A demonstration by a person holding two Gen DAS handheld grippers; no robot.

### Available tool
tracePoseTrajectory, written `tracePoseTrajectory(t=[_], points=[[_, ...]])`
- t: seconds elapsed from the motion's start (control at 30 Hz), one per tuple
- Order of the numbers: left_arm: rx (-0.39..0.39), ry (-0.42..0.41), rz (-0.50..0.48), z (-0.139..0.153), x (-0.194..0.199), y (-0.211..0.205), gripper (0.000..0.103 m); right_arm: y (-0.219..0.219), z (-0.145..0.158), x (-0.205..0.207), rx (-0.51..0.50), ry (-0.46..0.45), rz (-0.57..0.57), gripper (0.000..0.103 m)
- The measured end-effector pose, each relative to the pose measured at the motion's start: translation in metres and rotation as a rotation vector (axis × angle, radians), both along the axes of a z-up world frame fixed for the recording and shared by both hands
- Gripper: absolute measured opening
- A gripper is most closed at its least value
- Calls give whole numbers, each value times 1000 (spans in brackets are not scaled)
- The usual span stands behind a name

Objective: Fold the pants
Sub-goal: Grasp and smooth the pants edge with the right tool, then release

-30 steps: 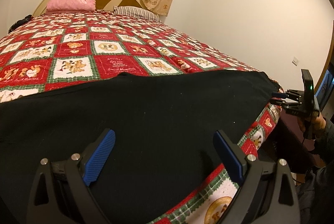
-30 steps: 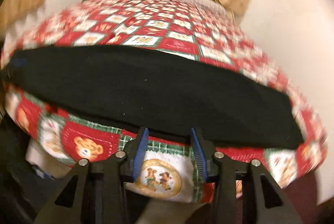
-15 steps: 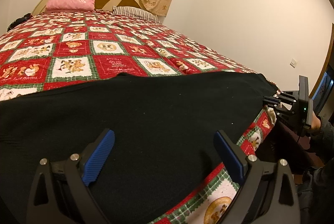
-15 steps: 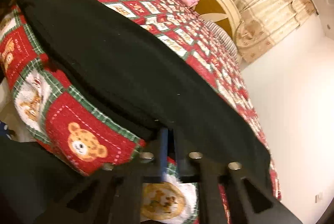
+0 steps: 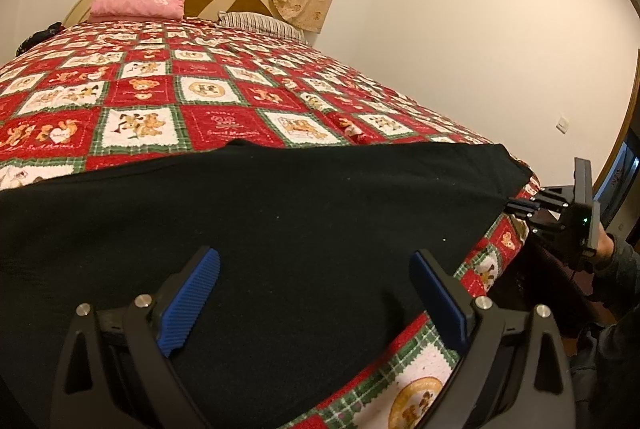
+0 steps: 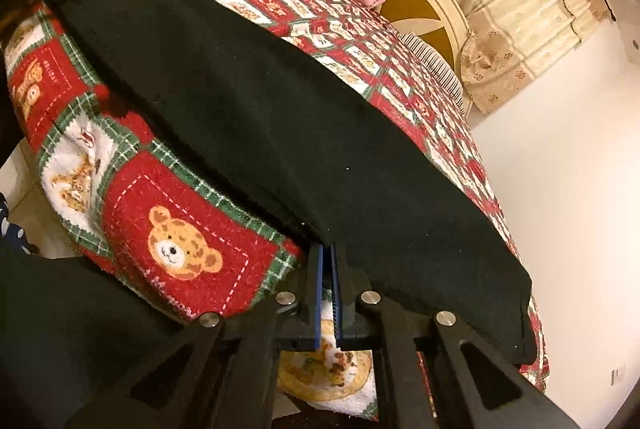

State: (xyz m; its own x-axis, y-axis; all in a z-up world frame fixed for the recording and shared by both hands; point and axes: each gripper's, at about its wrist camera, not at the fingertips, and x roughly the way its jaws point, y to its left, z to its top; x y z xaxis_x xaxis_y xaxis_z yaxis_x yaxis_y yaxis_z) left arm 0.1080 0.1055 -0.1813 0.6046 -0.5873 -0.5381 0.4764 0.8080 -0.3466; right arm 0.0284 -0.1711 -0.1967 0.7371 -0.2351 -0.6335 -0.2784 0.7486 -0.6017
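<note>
Since a second earlier, the right gripper (image 6: 327, 249) had clenched onto the black pants' (image 5: 280, 229) near hem. One left gripper (image 5: 314, 291) hovered spread above them at 6 o'clock; one pink pillow (image 5: 138, 1) lay at 11 on the quilt (image 5: 208, 97).

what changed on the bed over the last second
The right hand-held gripper closed from open and moved in, now shut on the near edge of the pants. The left hand-held gripper stayed open over the pants; the pants still lie flat on the quilt.
</note>
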Motion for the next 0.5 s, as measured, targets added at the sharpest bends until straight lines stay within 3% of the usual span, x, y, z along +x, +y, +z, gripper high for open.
tracePoseTrajectory(t=[0.1, 0.33, 0.4, 0.5], points=[[9, -4, 6, 0, -4, 1, 98, -4, 11, -4, 42, 7, -12, 46], [80, -13, 5, -1, -10, -1, 98, -5, 58, 1, 431, 2, 49, 47], [95, -10, 9, -1, -11, -1, 98, 7, 53, 13, 519, 40, 76, 47], [104, 2, 27, 0, -12, 1, 98, 25, 28, 31, 555, 114, 71, 47]])
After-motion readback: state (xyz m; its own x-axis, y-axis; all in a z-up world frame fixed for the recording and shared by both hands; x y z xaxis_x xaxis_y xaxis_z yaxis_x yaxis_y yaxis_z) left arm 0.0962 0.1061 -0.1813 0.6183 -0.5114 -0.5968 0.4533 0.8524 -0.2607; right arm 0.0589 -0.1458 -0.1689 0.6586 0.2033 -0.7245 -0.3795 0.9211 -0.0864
